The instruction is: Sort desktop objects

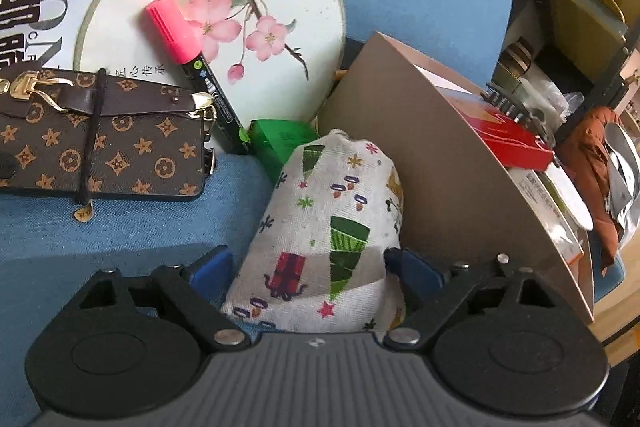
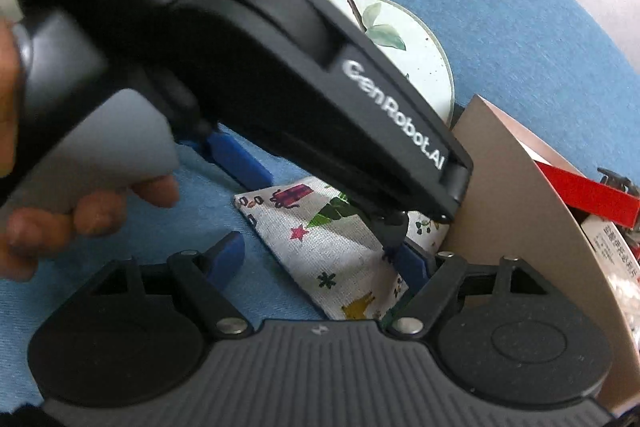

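Straddling a white cloth pouch printed with green trees and red gifts [image 1: 324,227], the left gripper [image 1: 316,267] is shown with blue fingers [image 1: 212,265] spread, one at each side of the fabric; firm contact cannot be told. The pouch lies on blue cloth [image 1: 120,227], just left of a tan curved-wall organiser [image 1: 448,163]. The right gripper [image 2: 320,263] is likewise spread around the pouch's near corner. Farther left lie a brown monogram wallet [image 1: 100,147] and a pink-capped marker [image 1: 180,39] on a round floral fan [image 1: 280,79].

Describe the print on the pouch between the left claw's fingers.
Off-white fabric pouch with green trees, red gifts and small stars; clearest in the left wrist view.
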